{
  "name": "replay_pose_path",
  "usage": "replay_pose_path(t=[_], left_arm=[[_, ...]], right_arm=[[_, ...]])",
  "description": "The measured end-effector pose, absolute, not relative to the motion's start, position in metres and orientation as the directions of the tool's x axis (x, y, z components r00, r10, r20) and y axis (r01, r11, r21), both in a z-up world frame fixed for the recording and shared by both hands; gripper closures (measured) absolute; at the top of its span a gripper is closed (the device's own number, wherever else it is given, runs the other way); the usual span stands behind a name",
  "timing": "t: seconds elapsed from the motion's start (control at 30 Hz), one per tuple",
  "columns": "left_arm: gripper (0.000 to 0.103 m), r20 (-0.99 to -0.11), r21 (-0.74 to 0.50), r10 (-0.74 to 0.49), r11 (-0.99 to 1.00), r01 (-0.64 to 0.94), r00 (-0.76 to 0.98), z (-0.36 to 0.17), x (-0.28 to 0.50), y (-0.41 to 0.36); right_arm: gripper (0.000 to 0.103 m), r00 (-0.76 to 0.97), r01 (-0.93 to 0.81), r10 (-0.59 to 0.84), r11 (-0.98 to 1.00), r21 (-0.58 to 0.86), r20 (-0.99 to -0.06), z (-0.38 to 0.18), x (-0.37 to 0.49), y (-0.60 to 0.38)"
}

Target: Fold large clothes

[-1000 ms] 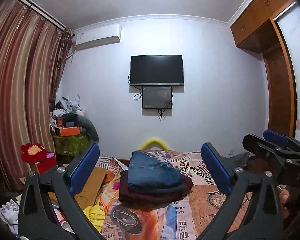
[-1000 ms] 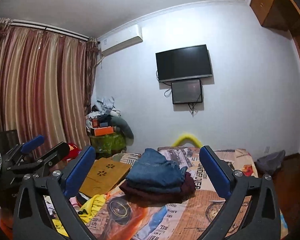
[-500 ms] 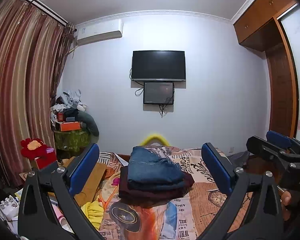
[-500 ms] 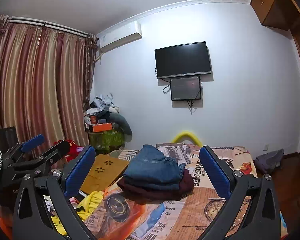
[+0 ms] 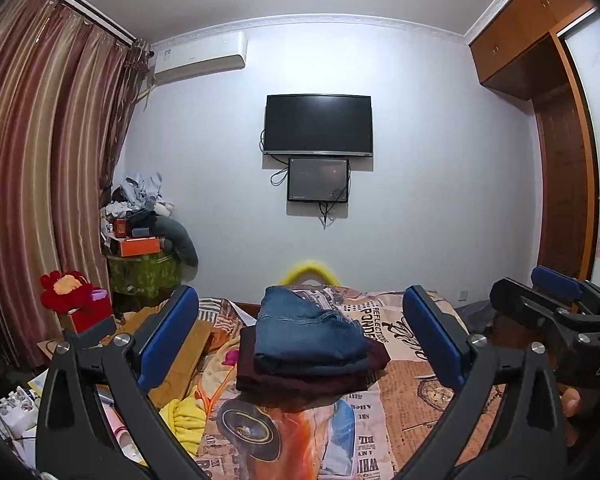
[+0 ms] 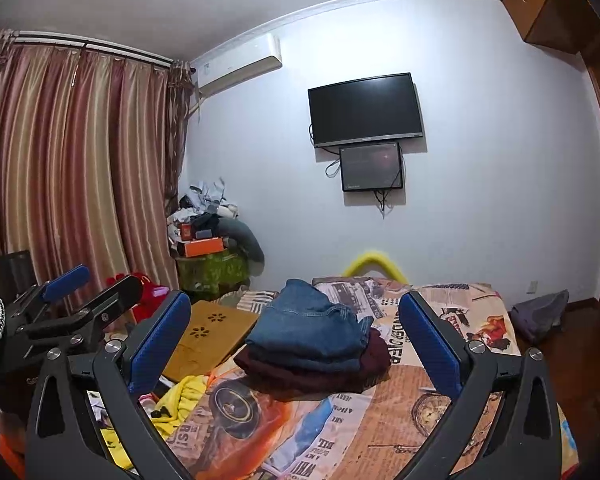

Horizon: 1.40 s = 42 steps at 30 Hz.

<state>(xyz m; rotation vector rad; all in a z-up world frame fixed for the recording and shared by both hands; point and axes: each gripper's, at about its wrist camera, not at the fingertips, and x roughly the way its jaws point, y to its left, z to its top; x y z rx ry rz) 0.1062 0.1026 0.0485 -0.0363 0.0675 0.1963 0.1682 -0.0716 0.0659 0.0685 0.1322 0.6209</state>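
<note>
Denim jeans (image 5: 310,334) folded on maroon garment (image 5: 312,376) lie dead ahead of both spread, empty grippers, left (image 5: 300,344) and right (image 6: 296,344), neither nearer, well apart.

Bed (image 5: 404,412) under a newspaper-print cover, folded blue jeans (image 5: 308,332) stacked on a folded maroon garment (image 5: 300,380) at its middle, yellow cloth (image 5: 184,420) and wooden board (image 6: 208,336) at its left edge

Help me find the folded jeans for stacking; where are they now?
In both wrist views the folded jeans lie mid-bed on top of a dark maroon garment, on the printed bedspread, below the wall TV.
</note>
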Motion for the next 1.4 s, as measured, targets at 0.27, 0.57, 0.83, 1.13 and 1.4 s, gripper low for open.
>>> replay_pose_path(t=[0.27, 0.57, 0.83, 1.13, 1.4], left_arm=[[0.0, -0.078, -0.028, 0.193, 0.98, -0.196, 0.978, 0.0453, 0.1075, 0.103], [0.0, -0.089, -0.039, 0.198, 0.979, -0.202, 0.976, 0.0436, 0.1101, 0.1056], [0.0, -0.093, -0.042, 0.188, 0.98, -0.192, 0.978, 0.0424, 0.1119, 0.1045], [0.0, -0.099, -0.038, 0.168, 0.984, -0.173, 0.981, 0.0408, 0.113, 0.1005], [0.0, -0.106, -0.053, 0.151, 0.986, -0.158, 0.983, 0.0404, 0.1134, 0.1001]], right_arm=[[0.0, 0.805, -0.572, 0.582, 0.813, 0.109, -0.113, 0.0653, 0.1702, -0.0714], [0.0, 0.805, -0.572, 0.582, 0.813, 0.111, -0.114, 0.0656, 0.1706, -0.0724], [0.0, 0.807, -0.57, 0.579, 0.815, 0.106, -0.114, 0.0651, 0.1706, -0.0743], [0.0, 0.811, -0.566, 0.575, 0.818, 0.101, -0.109, 0.0643, 0.1705, -0.0757], [0.0, 0.816, -0.56, 0.568, 0.823, 0.098, -0.112, 0.0616, 0.1724, -0.0764]])
